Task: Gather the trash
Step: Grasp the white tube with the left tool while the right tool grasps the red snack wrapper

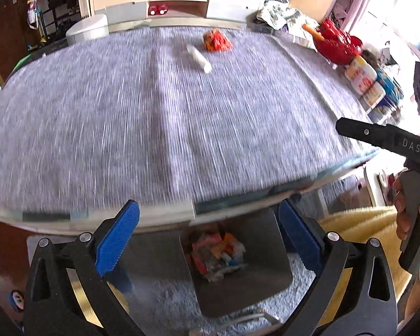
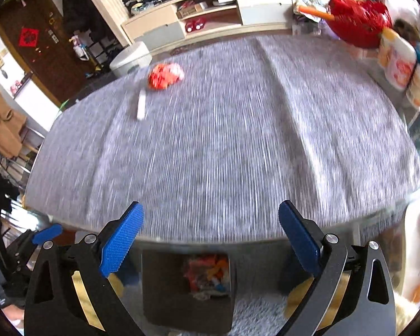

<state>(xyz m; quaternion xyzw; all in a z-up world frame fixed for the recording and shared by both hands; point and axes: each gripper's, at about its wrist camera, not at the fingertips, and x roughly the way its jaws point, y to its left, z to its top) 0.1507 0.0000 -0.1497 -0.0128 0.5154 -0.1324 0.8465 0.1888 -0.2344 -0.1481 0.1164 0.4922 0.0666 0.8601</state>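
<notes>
A crumpled orange-red wrapper [image 1: 217,40] [image 2: 165,76] and a white paper stick [image 1: 199,58] [image 2: 140,107] lie at the far side of the grey-clothed table [image 1: 154,117] [image 2: 224,140]. A dark bin [image 1: 238,263] [image 2: 187,285] holding several colourful scraps stands on the floor below the table's near edge. My left gripper [image 1: 207,238] is open and empty above the bin. My right gripper [image 2: 210,240] is open and empty over the near edge; its body also shows at the right of the left wrist view [image 1: 392,140].
A red basket [image 1: 336,42] [image 2: 358,16], printed packets [image 1: 362,77] [image 2: 400,61] and cloths crowd the table's far right. A grey round bin [image 1: 88,29] [image 2: 130,57] and a low cabinet [image 1: 179,0] stand beyond the table. Both views are motion-blurred.
</notes>
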